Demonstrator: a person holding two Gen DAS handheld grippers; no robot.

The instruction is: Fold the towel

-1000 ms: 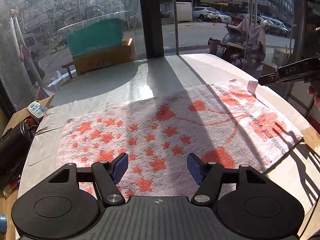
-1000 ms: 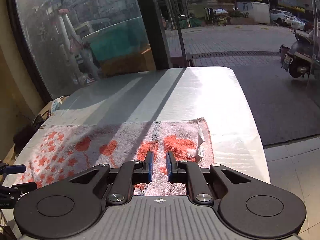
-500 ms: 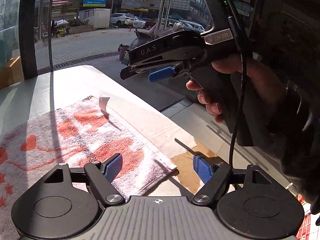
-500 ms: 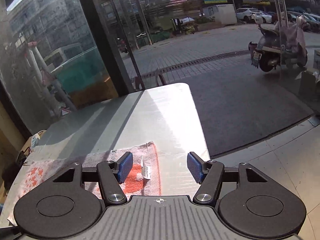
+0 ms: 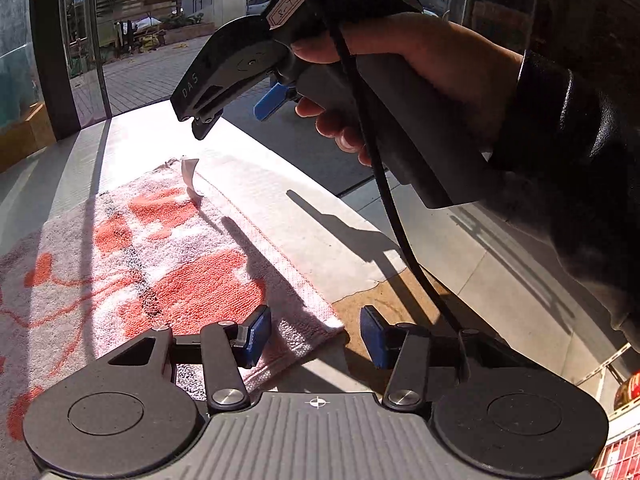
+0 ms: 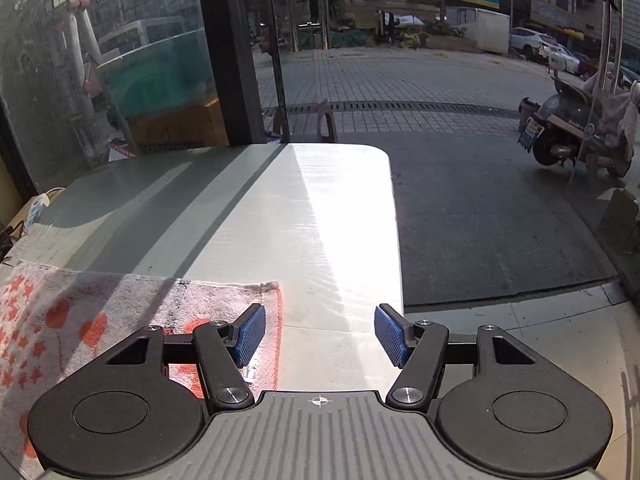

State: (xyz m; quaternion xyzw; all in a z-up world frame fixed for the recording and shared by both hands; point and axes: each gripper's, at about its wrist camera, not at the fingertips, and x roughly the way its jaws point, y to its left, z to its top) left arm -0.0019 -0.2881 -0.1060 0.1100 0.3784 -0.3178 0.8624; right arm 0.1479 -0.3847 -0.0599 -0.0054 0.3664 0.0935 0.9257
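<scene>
A pink towel point(image 5: 152, 248) with red stars and hearts lies flat on the white table point(image 5: 280, 200). Its white label point(image 5: 189, 174) stands up near the far right corner. My left gripper point(image 5: 316, 336) is open, low over the towel's near right corner, the corner lying between the jaws. My right gripper point(image 6: 318, 334) is open above the towel's point(image 6: 120, 312) far right corner, with the left pad over the towel edge. In the left wrist view the right gripper point(image 5: 228, 96) hangs above the far corner, held by a hand.
The table's right edge point(image 6: 394, 220) drops to a tiled floor and dark pavement. Glass panes and a dark post point(image 6: 228, 52) stand behind the table. A brown patch point(image 5: 384, 300) shows beside the towel's near corner. A scooter point(image 6: 576, 128) is parked outside.
The left gripper swung from the towel's middle to its near right corner. The right gripper opened and moved right over the far right corner.
</scene>
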